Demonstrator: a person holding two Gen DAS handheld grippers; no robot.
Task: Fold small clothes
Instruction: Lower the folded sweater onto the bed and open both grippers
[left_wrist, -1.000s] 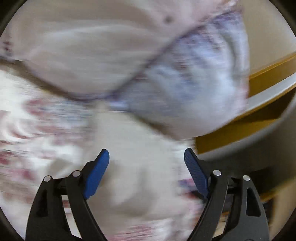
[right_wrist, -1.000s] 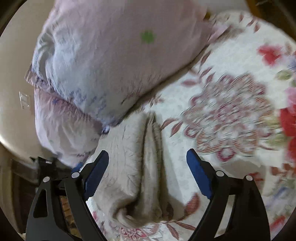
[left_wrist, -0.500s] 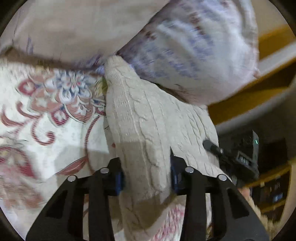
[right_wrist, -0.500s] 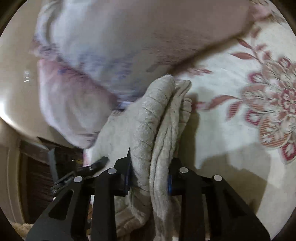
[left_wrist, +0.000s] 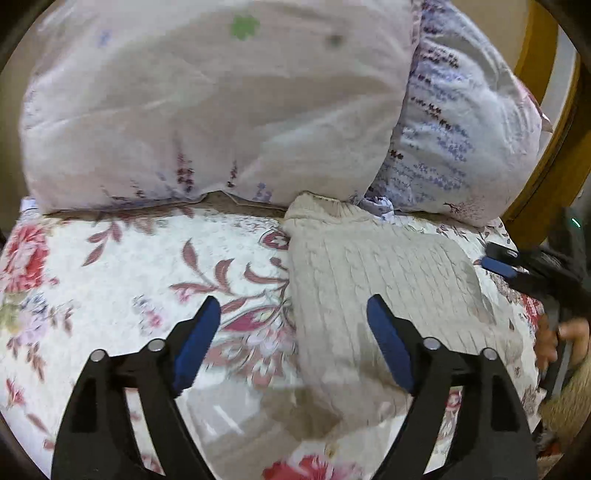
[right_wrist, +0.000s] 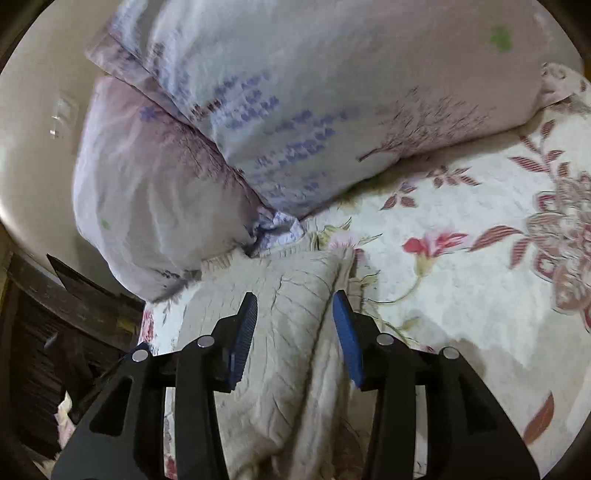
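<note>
A folded cream cable-knit sweater (left_wrist: 373, 280) lies on the floral bedspread (left_wrist: 110, 280), its top edge against the pillows. My left gripper (left_wrist: 293, 325) is open above the sweater's left edge, holding nothing. In the right wrist view the sweater (right_wrist: 291, 332) runs between the fingers of my right gripper (right_wrist: 293, 314), whose jaws stand apart around the fold and do not press it. The right gripper's blue pad also shows in the left wrist view (left_wrist: 498, 267) at the sweater's right edge.
Two pale floral pillows (left_wrist: 207, 110) (right_wrist: 159, 192) lie stacked at the head of the bed. A wooden bed frame (left_wrist: 550, 122) curves at the right. The bed's edge and dark furniture (right_wrist: 55, 332) are left of the right gripper.
Half a second ago both grippers were shut on the sweater. Now both have opened and let it go, and the sweater lies flat on the bedspread. The left gripper has pulled back.
</note>
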